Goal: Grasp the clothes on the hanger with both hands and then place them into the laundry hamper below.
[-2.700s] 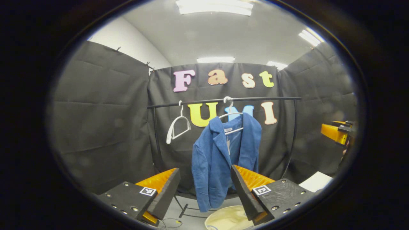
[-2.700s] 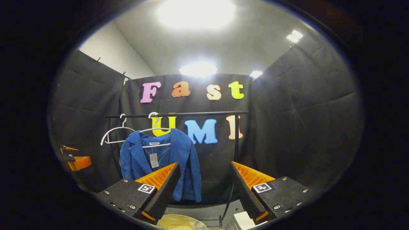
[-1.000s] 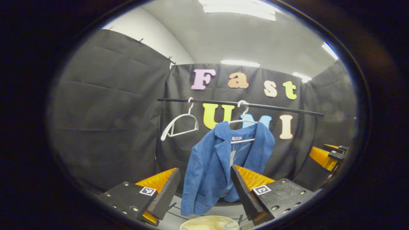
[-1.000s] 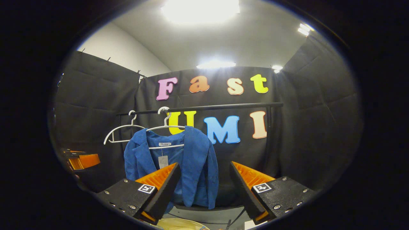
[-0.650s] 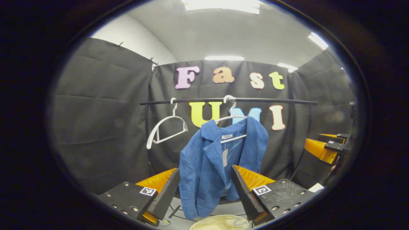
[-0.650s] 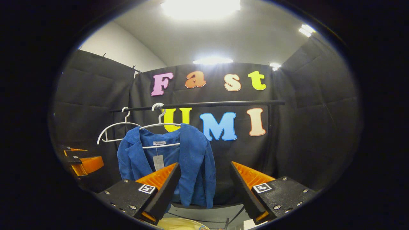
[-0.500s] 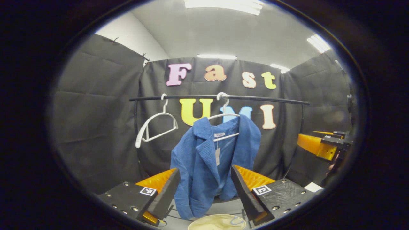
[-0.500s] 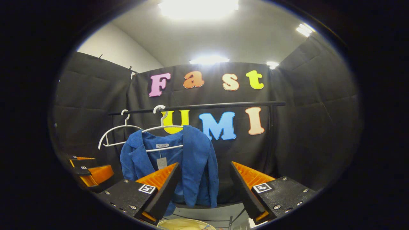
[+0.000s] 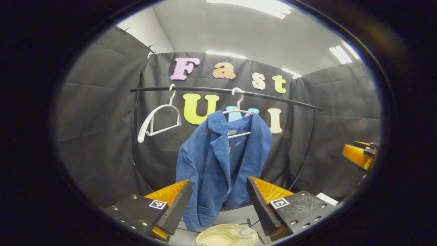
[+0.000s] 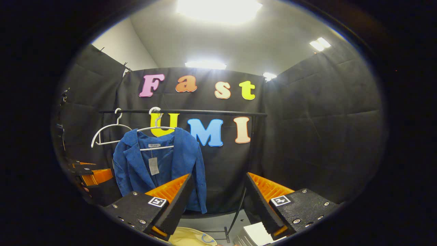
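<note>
A blue jacket (image 9: 218,164) hangs on a white hanger (image 9: 237,111) from a black rail (image 9: 273,97); in the right gripper view the jacket (image 10: 160,167) is left of centre. The cream laundry hamper (image 9: 227,235) sits on the floor below it, its rim also showing as hamper (image 10: 191,237). My left gripper (image 9: 216,201) is open, short of the jacket's lower part, nothing between its fingers. My right gripper (image 10: 216,201) is open too, to the right of the jacket. The right gripper (image 9: 358,157) shows far right in the left gripper view; the left gripper (image 10: 90,174) shows far left in the right gripper view.
An empty white hanger (image 9: 157,118) hangs on the rail left of the jacket. The rail's black upright (image 10: 252,143) and floor frame stand near the hamper. A white flat object (image 10: 254,234) lies on the floor to the right.
Both views have swung and shifted a little around the jacket; the jacket now sits lower-left in the right gripper view. Both grippers stay open and the jacket still hangs untouched.
</note>
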A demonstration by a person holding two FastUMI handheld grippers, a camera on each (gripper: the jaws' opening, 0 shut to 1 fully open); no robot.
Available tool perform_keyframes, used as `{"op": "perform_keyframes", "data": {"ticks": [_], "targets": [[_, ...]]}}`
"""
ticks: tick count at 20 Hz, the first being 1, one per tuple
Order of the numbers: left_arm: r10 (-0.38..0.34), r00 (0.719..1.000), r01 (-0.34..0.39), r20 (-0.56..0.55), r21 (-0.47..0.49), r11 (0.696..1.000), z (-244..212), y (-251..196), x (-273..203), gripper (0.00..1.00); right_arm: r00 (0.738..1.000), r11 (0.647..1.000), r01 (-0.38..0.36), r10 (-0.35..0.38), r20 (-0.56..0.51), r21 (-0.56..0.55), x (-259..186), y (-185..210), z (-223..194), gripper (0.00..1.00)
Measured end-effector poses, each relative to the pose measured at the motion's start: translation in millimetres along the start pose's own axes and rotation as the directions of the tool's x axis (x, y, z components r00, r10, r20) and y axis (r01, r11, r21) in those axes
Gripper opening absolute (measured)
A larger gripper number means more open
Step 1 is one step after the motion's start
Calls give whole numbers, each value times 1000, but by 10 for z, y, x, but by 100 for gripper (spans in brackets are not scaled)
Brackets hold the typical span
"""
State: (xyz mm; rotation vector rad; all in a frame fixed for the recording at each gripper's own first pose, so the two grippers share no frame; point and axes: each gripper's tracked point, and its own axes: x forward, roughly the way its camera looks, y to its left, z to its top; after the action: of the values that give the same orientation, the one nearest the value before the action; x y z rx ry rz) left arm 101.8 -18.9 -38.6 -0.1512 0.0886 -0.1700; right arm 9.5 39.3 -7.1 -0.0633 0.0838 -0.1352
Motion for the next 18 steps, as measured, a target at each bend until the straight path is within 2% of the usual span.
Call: {"op": "perform_keyframes", "data": {"ticks": [4, 7, 9, 14, 18], "targets": [[8, 1000, -9, -14, -23, 1000, 19, 209, -66, 93, 992, 992, -124, 124, -3, 38, -115, 654, 238, 94], [39, 999, -38, 28, -39, 999, 197, 371, -86, 93, 977, 978, -202, 205, 62, -53, -30, 1042, 575, 95], [53, 998, -51, 46, -50, 997, 318, 395, -90, 93, 961, 964, -258, 262, 87, -64, 43, 1318, 725, 95], [101, 993, -98, 63, -62, 993, 564, 463, 48, 93, 938, 945, -315, 324, 123, -85, 363, 1601, 951, 95], [122, 991, -119, 58, -51, 992, 639, 349, 307, 93, 936, 944, -325, 330, 123, -61, 747, 1559, 945, 96]]}}
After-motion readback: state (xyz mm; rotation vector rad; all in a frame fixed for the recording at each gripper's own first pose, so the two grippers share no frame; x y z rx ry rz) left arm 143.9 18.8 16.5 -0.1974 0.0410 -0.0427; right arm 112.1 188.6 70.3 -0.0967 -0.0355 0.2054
